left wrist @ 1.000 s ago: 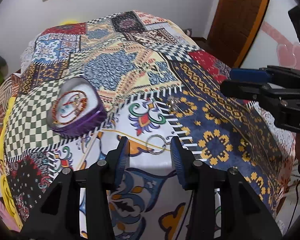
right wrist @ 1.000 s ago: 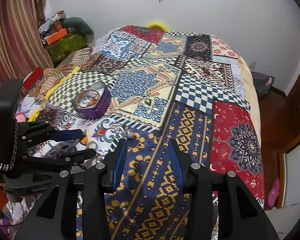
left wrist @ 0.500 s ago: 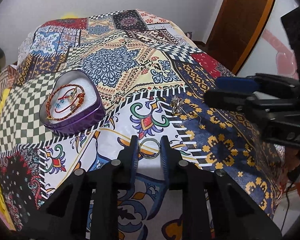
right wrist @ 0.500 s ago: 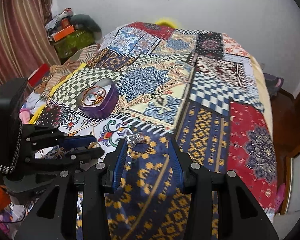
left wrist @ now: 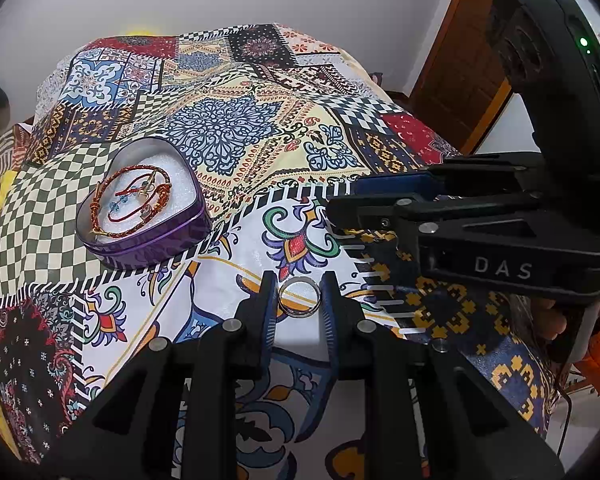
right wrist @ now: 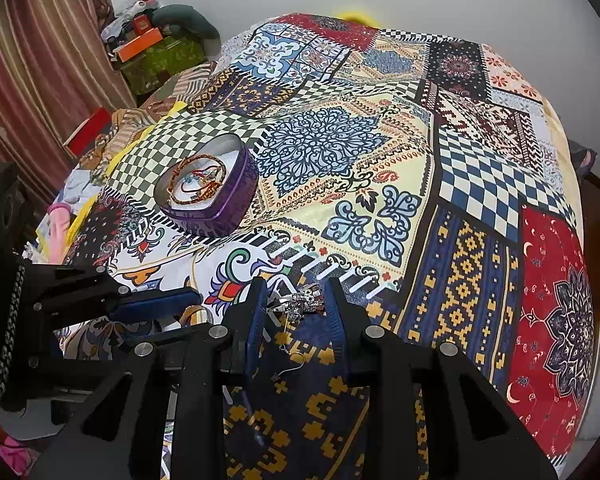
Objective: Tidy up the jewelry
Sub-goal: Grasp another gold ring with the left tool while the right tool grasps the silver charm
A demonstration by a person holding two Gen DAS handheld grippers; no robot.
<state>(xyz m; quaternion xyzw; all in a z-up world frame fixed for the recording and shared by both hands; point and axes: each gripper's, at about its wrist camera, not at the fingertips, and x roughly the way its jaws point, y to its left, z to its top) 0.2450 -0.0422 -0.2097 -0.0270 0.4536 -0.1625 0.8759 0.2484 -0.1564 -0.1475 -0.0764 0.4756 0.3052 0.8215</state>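
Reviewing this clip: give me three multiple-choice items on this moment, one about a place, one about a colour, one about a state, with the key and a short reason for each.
1. Where do the red and gold bracelets lie?
A. Inside the heart-shaped tin
B. On the bare bedspread
C. Between the right gripper's fingers

2. What colour is the tin's outer wall?
A. Green
B. Purple
C. Orange

3. How does the left gripper stand to the silver ring?
A. Far from it, above the tin
B. Lifting it high off the bed
C. Its fingers close on either side of it, down on the bedspread

Key: 1 A, the bracelets sit on the tin's white lining. 2 B, the wall is glossy purple in both views. 3 C, the ring lies on the cloth between the two fingers, whose jaws have just been closing; the right gripper likewise brackets a silver earring.
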